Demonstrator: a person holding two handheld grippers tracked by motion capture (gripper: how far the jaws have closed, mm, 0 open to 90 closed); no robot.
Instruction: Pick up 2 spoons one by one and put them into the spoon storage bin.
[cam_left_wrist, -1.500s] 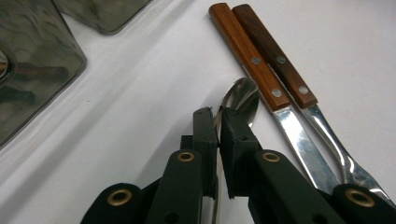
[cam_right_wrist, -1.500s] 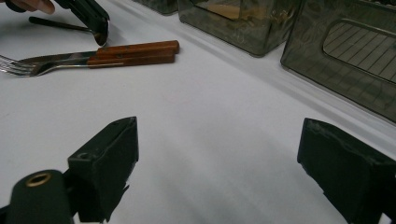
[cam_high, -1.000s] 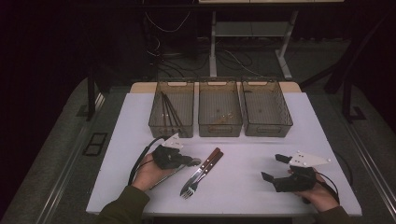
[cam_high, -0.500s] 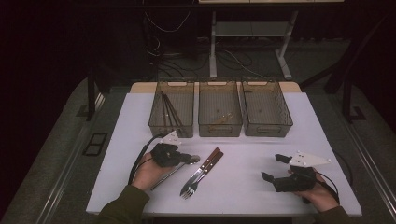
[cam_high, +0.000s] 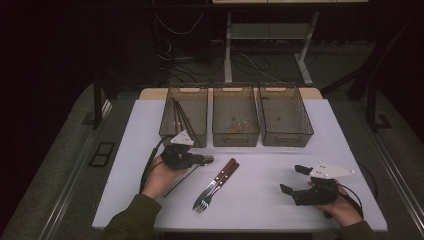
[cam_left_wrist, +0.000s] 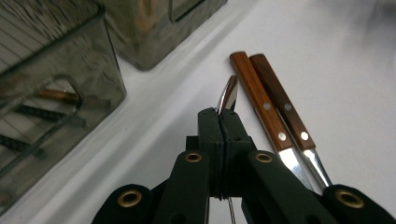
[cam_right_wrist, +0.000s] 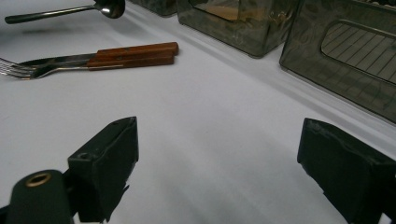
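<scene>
High view: spoon clamped at left, cutlery mid-desk, idle gripper at right.

Left to right: left gripper (cam_high: 197, 160) with jaws shut tight on a spoon (cam_left_wrist: 228, 94), its bowl just in front of the leftmost bin (cam_high: 184, 116); near it, two wooden-handled forks (cam_high: 216, 184) side by side on the white desk (cam_high: 260, 200); well apart, right gripper (cam_high: 294, 180) low over the desk, jaws wide apart, holding nothing.

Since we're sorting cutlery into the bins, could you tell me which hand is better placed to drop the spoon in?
Left: the left gripper is shut on the spoon, beside the bins. The right gripper rests open, farther away.
</scene>
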